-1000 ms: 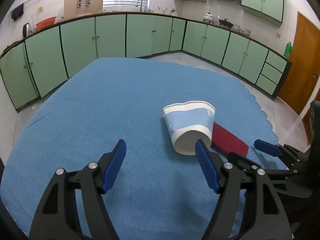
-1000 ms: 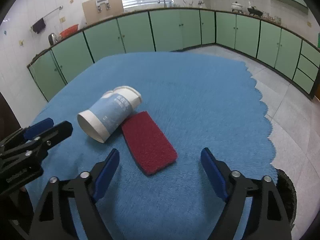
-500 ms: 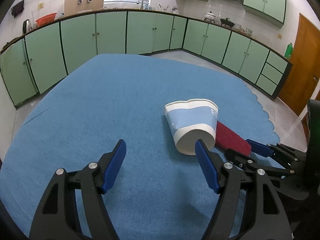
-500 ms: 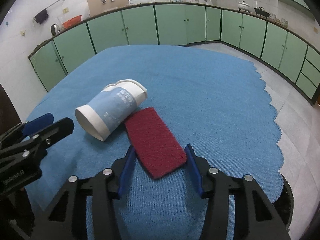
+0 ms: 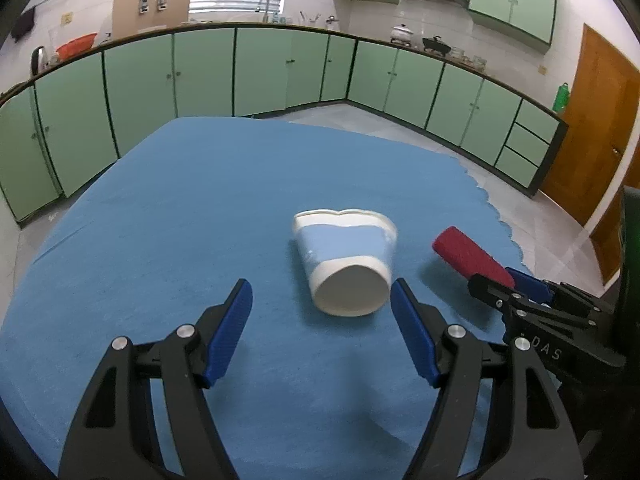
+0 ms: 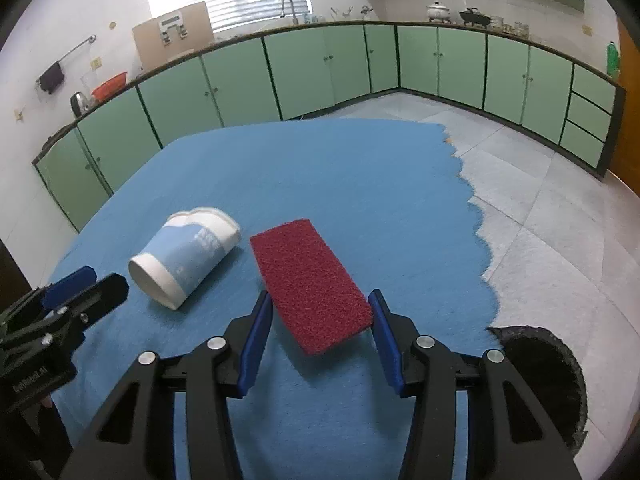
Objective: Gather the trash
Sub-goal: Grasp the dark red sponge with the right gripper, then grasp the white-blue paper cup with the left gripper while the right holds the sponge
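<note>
My right claw [image 6: 320, 334] grips the flat red scouring pad [image 6: 308, 284]; my left claw [image 5: 322, 330], marked "DAS", gapes before the crushed blue-and-white paper cup [image 5: 346, 262], its print unreadable.

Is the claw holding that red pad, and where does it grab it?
Yes. The right gripper has just closed on the red pad, pinching its near end by the two long edges. The left gripper holds nothing.
</note>
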### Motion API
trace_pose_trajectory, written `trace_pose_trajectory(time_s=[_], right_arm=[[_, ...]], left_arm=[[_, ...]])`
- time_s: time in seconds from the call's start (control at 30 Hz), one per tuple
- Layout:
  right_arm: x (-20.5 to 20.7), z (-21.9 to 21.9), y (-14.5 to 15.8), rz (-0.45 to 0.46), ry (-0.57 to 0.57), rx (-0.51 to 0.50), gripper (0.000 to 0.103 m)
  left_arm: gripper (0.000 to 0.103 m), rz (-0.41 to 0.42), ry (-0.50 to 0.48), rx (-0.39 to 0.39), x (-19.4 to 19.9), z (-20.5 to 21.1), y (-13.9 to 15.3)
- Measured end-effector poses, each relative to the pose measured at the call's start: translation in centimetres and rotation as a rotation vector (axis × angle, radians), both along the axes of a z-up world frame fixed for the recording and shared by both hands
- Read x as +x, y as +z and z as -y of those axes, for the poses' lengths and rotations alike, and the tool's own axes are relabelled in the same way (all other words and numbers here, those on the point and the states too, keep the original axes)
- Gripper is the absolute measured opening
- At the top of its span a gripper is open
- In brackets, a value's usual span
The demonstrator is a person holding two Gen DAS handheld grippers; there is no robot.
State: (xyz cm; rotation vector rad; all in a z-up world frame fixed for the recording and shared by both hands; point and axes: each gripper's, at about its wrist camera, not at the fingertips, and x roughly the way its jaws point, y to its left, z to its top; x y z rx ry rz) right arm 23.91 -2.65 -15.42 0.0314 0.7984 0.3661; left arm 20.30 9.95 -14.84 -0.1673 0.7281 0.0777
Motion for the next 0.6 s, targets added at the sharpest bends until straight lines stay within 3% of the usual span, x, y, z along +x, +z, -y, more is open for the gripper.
trace_pose_trajectory(time_s=[0.6], right_arm=[[0.9, 1.0, -0.2, 0.000, -0.017, 0.023, 0.049]], left_arm=[[0.074, -0.097, -0.002, 0.012, 6.0, 2.0, -2.2]])
